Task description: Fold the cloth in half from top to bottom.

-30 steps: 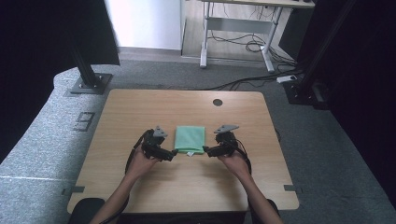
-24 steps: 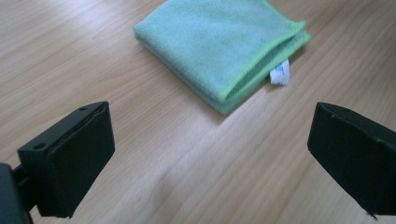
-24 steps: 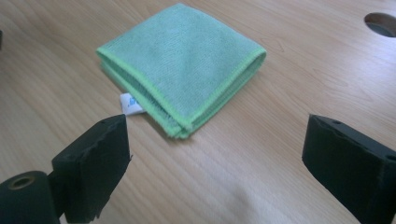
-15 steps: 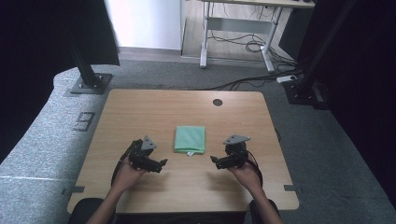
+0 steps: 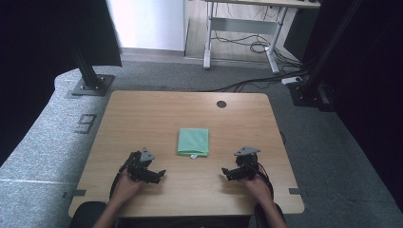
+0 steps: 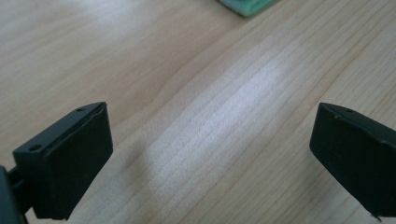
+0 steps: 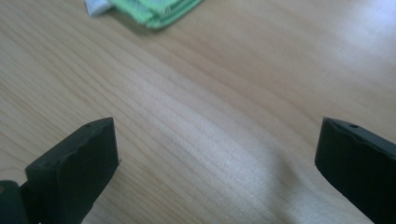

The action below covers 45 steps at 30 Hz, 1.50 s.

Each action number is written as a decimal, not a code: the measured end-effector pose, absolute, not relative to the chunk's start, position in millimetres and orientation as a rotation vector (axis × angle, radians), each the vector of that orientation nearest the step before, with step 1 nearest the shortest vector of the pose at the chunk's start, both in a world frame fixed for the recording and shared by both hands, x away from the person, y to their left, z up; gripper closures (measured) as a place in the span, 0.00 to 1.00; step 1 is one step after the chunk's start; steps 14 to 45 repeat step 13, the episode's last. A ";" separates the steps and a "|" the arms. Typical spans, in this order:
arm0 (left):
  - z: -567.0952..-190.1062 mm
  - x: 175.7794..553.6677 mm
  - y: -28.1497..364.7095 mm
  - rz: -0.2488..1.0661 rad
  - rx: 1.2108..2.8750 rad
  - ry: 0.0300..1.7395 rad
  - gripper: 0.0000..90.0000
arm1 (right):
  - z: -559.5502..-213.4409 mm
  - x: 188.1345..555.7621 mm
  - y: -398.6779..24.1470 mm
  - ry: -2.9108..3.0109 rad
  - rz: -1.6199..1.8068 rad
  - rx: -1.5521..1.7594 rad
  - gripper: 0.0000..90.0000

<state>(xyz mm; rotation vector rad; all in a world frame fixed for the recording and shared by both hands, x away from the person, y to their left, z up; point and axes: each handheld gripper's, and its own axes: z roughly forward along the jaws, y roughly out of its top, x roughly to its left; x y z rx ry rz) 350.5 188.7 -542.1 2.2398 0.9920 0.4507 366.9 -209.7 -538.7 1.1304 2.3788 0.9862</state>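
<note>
A folded green cloth (image 5: 193, 141) with a small white tag lies flat on the middle of the wooden table (image 5: 142, 114). My left gripper (image 5: 160, 174) rests low near the front edge, to the cloth's lower left, jaws wide open over bare wood (image 6: 210, 140). My right gripper (image 5: 225, 172) sits to the cloth's lower right; its jaws have just been opening and now stand wide with nothing between them. In the left gripper view a corner of the cloth (image 6: 247, 5) shows at the top. The cloth's tagged corner (image 7: 154, 10) lies at the top left of the right gripper view.
A round cable hole (image 5: 221, 104) sits near the table's far edge. Black frame posts (image 5: 85, 66) stand on the grey floor at the far left and far right. Cables (image 5: 256, 83) run across the floor behind the table.
Both grippers have drawn back from the cloth's near corners toward the front edge and apart, left going left, right going right. The cloth stays flat where it was.
</note>
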 end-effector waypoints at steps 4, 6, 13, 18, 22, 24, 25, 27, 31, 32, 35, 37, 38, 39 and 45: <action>-548.4 351.7 189.4 0.414 2.246 0.993 0.00 | -549.5 368.0 -208.2 2.393 0.986 1.134 0.00; -549.1 353.4 190.2 0.366 2.244 0.998 0.00 | -553.7 368.4 -206.5 2.405 0.966 1.131 0.00; -549.0 352.5 189.7 0.370 2.242 1.009 0.00 | -556.5 368.0 -206.7 2.381 1.003 1.119 0.00; -549.0 352.5 189.7 0.370 2.242 1.009 0.00 | -556.5 368.0 -206.7 2.381 1.003 1.119 0.00; -549.0 352.5 189.7 0.370 2.242 1.009 0.00 | -556.5 368.0 -206.7 2.381 1.003 1.119 0.00; -549.0 352.5 189.7 0.370 2.242 1.009 0.00 | -556.5 368.0 -206.7 2.381 1.003 1.119 0.00; -549.0 352.5 189.7 0.370 2.242 1.009 0.00 | -556.5 368.0 -206.7 2.381 1.003 1.119 0.00; -549.0 352.5 189.7 0.370 2.242 1.009 0.00 | -556.5 368.0 -206.7 2.381 1.003 1.119 0.00; -549.0 352.5 189.7 0.370 2.242 1.009 0.00 | -556.5 368.0 -206.7 2.381 1.003 1.119 0.00; -549.0 352.5 189.7 0.370 2.242 1.009 0.00 | -556.5 368.0 -206.7 2.381 1.003 1.119 0.00; -549.0 352.5 189.7 0.370 2.242 1.009 0.00 | -556.5 368.0 -206.7 2.381 1.003 1.119 0.00; -549.0 352.5 189.7 0.370 2.242 1.009 0.00 | -556.5 368.0 -206.7 2.381 1.003 1.119 0.00; -549.0 352.5 189.7 0.370 2.242 1.009 0.00 | -556.5 368.0 -206.7 2.381 1.003 1.119 0.00; -549.0 352.5 189.7 0.370 2.242 1.009 0.00 | -556.5 368.0 -206.7 2.381 1.003 1.119 0.00; -549.0 352.5 189.7 0.370 2.242 1.009 0.00 | -556.5 368.0 -206.7 2.381 1.003 1.119 0.00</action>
